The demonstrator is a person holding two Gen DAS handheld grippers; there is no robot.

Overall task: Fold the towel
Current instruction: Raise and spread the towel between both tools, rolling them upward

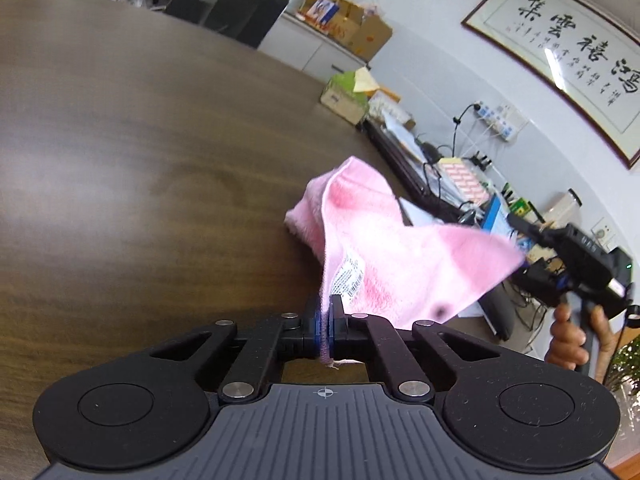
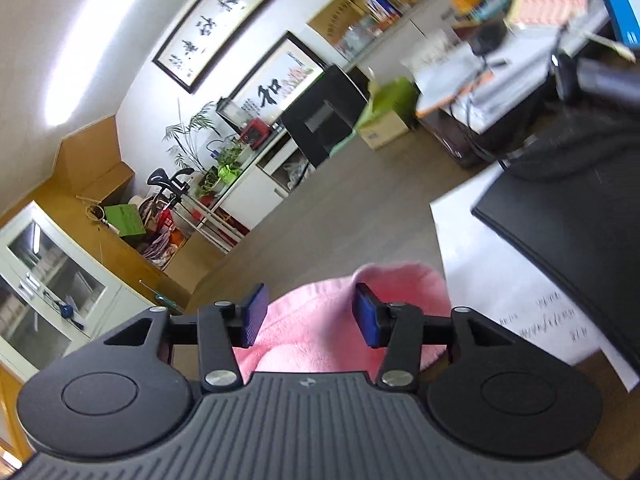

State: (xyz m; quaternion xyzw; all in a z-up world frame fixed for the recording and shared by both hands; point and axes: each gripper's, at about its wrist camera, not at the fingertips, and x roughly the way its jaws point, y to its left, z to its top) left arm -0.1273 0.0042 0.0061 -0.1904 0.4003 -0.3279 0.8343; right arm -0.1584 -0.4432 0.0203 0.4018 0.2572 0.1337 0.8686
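Towel [image 1: 400,248] pinched in left gripper [image 1: 326,322], stretched rightward toward right gripper [image 2: 306,316]

One pink towel [image 1: 400,248] is showing, with one white care label [image 1: 349,276] hanging on it. Two grippers are appearing: the left gripper [image 1: 328,320], its jaws pressing together on the towel's edge, and the right gripper [image 2: 308,314], its jaws standing apart with towel between and below them. One hand [image 1: 576,336] is wrapping the right gripper's handle. One dark wooden surface [image 1: 140,140] is carrying the cloth. Two framed calligraphy pieces [image 2: 216,20] are hanging on the wall in the right wrist view. One black chair back [image 1: 228,0] is standing beyond the surface. One white sheet of paper [image 2: 516,292] is lying beside the towel.
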